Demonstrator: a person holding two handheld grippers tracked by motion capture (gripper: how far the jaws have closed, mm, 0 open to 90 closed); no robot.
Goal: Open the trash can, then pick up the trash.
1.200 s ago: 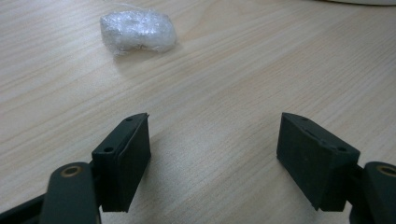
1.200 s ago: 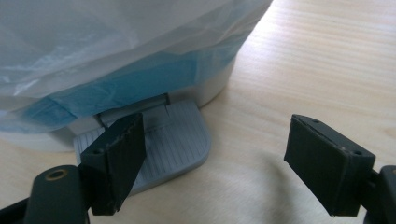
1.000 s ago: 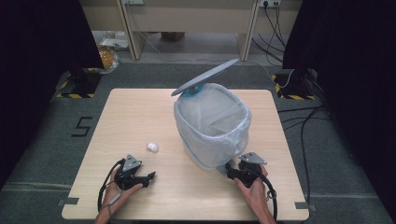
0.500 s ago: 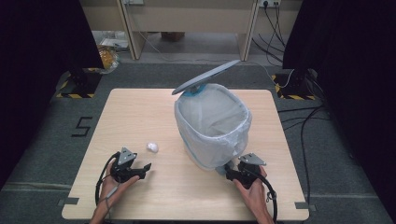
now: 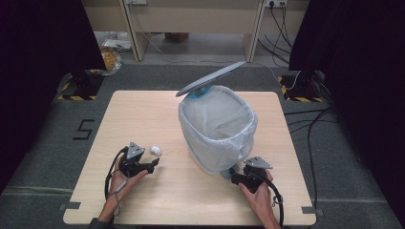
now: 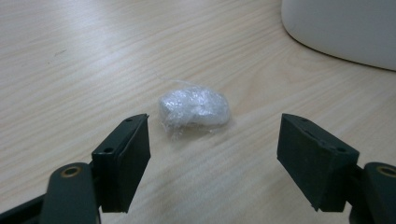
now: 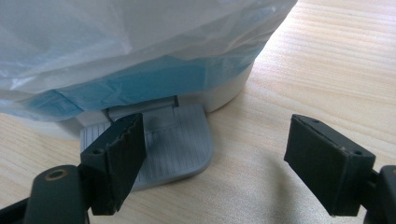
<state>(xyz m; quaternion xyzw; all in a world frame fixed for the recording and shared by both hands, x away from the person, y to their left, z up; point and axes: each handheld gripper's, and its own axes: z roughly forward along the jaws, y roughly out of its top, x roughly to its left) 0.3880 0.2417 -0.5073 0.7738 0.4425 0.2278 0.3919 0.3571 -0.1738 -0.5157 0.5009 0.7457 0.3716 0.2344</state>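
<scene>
On worktop [image 5: 143, 114], my left gripper [image 6: 212, 144] fingers wide apart before plastic wad [image 6: 194, 106]; right gripper [image 7: 212, 161] fingers wide, empty, at bin pedal [image 7: 175, 140].

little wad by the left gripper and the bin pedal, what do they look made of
Wad: seems crumpled clear plastic film, glossy, with bright glints and fine wrinkles. Bin pedal: looks like moulded grey plastic, matte, with fine parallel ribs across its top; metal cannot be ruled out.
</scene>
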